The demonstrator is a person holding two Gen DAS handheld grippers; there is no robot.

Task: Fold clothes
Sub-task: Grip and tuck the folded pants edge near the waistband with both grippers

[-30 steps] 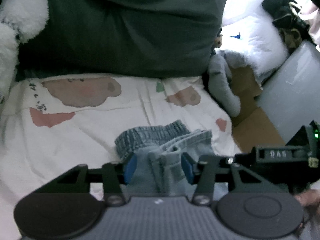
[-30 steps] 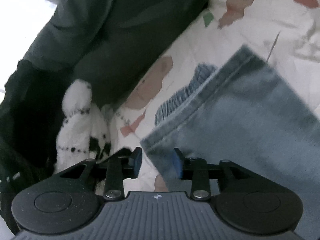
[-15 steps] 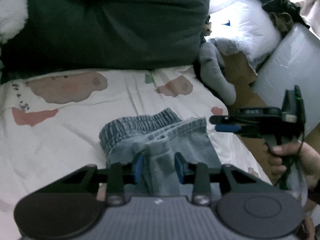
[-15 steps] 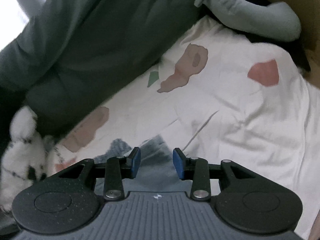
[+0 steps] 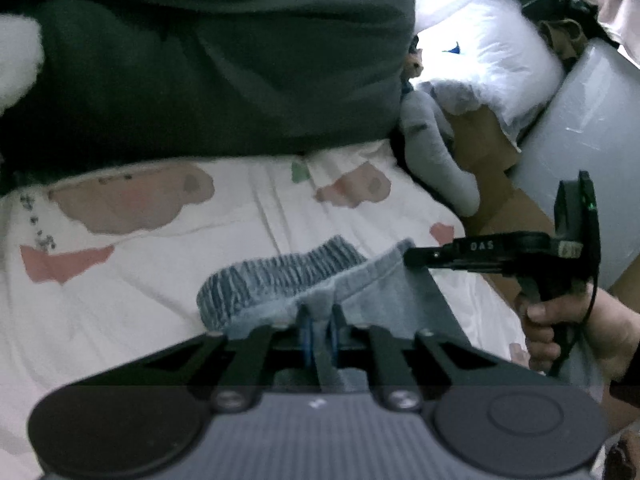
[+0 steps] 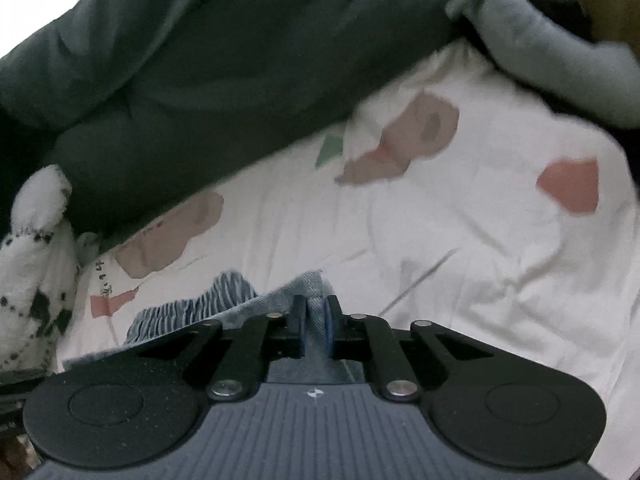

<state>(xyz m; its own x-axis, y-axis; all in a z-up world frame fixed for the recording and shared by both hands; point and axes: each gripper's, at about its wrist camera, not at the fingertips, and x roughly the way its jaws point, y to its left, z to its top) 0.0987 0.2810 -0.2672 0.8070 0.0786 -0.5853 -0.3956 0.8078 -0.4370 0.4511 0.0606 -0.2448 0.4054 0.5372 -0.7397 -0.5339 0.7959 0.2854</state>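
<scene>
The left gripper (image 5: 319, 330) has its fingers closing on a bunched fold of the denim garment (image 5: 360, 292), which lies on the patterned bedsheet (image 5: 160, 280). Only the left wrist view shows the right gripper (image 5: 412, 258) from outside, at three o'clock, pinching the garment's far hem with a hand (image 5: 576, 332) on its handle. The right wrist view shows its own fingers closing on denim — and a spotted plush toy (image 6: 36, 264) at nine o'clock. A second ago both pairs of fingers stood well apart around the cloth.

Each black hand-held gripper (image 5: 319, 322) has blue finger pads, silver screws (and a ribbed grey housing).
</scene>
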